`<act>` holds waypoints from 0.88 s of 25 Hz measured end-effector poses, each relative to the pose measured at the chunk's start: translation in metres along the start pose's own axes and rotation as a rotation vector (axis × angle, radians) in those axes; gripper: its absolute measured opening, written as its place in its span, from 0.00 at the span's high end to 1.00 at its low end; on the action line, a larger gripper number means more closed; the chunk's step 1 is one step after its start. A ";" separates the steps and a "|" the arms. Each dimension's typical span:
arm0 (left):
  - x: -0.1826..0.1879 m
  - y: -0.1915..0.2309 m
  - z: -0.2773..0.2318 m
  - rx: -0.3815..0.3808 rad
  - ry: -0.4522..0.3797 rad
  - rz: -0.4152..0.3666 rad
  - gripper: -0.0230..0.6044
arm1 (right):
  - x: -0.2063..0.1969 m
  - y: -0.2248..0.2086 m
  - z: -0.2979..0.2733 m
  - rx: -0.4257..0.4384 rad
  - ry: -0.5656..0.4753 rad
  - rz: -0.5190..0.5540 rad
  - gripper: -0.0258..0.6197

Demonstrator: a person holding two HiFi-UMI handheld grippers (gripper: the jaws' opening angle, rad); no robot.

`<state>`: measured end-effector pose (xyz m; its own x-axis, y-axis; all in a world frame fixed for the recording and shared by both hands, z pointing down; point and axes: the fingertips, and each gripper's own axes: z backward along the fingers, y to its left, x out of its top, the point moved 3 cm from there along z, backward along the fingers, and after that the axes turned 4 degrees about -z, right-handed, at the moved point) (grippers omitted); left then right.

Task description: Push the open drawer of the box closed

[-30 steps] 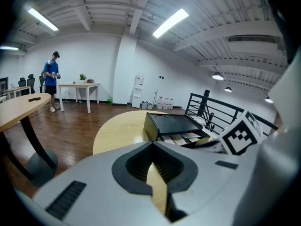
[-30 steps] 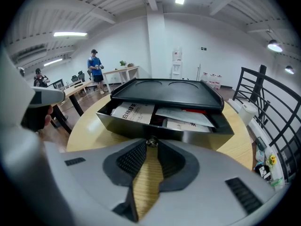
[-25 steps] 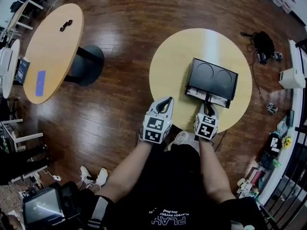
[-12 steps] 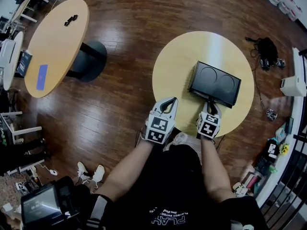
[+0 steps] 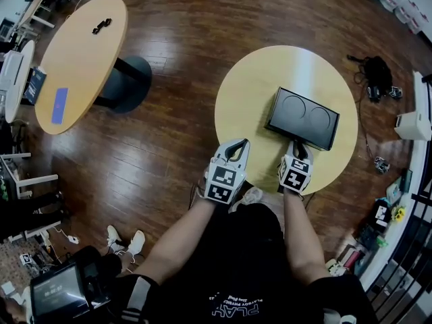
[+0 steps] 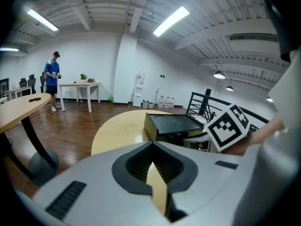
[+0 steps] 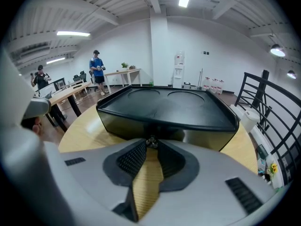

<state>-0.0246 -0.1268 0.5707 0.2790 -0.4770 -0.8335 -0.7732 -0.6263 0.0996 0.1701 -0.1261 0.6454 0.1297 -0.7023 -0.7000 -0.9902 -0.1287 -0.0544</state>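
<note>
A black box (image 5: 302, 117) with two round hollows in its lid lies on the round yellow table (image 5: 250, 93). Its drawer sits flush in the near side. My right gripper (image 5: 297, 147) is shut, its tips against the drawer front at a small knob (image 7: 151, 141). In the right gripper view, the box (image 7: 164, 107) fills the middle just beyond the right gripper (image 7: 151, 145). My left gripper (image 5: 237, 143) hovers shut over the table's near edge, left of the box and apart from it. The left gripper view has the left gripper (image 6: 151, 146) empty, with the box (image 6: 171, 125) ahead to the right.
A second, oval table (image 5: 81, 59) with a dark base stands to the left on the wooden floor. A black bag (image 5: 372, 65) and cables lie on the floor at the right. A railing (image 7: 263, 102) runs along the right. A person in blue (image 6: 51, 76) stands far off.
The drawer stuck out of the box's near side a second ago and now sits flush. My right gripper moved forward with it. The left gripper stayed put.
</note>
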 end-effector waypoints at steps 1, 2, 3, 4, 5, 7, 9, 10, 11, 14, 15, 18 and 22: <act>0.000 0.000 0.001 0.002 0.000 0.000 0.97 | 0.000 0.000 0.001 0.000 -0.003 0.002 0.84; 0.000 0.000 0.002 0.004 -0.001 0.000 0.97 | 0.000 0.000 0.001 -0.001 -0.004 0.004 0.84; 0.000 0.000 0.003 0.006 -0.002 0.001 0.97 | -0.001 0.000 0.002 -0.003 -0.005 0.006 0.84; 0.000 0.001 0.004 0.008 -0.003 0.002 0.97 | -0.001 0.001 0.002 -0.006 -0.006 0.008 0.84; 0.000 0.002 0.005 0.010 -0.004 0.004 0.97 | -0.002 0.002 0.003 -0.007 -0.007 0.007 0.84; 0.000 0.002 0.006 0.013 -0.004 0.006 0.97 | -0.002 0.003 0.003 -0.005 -0.011 0.002 0.84; 0.000 0.001 0.007 0.014 -0.004 0.005 0.97 | -0.002 0.003 0.003 -0.002 -0.014 0.010 0.84; 0.000 0.000 0.007 0.015 -0.004 0.005 0.97 | -0.002 0.003 0.002 0.002 -0.016 0.018 0.84; -0.001 0.000 0.008 0.016 -0.005 0.004 0.97 | -0.002 0.004 0.002 0.007 -0.019 0.025 0.84; 0.001 -0.004 0.011 0.009 -0.015 0.009 0.97 | -0.003 0.005 0.004 0.017 -0.038 0.032 0.83; 0.005 -0.006 0.012 0.003 -0.023 0.013 0.97 | -0.002 0.004 0.006 0.015 -0.043 0.028 0.80; 0.008 -0.018 0.019 -0.001 -0.030 0.017 0.97 | 0.002 -0.004 0.016 0.003 -0.059 0.012 0.80; 0.008 -0.024 0.024 -0.006 -0.027 0.016 0.97 | 0.011 -0.006 0.032 0.001 -0.085 -0.002 0.80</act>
<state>-0.0176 -0.1003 0.5485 0.2509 -0.4704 -0.8460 -0.7740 -0.6224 0.1165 0.1756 -0.1110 0.6155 0.1272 -0.6400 -0.7577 -0.9900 -0.1293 -0.0569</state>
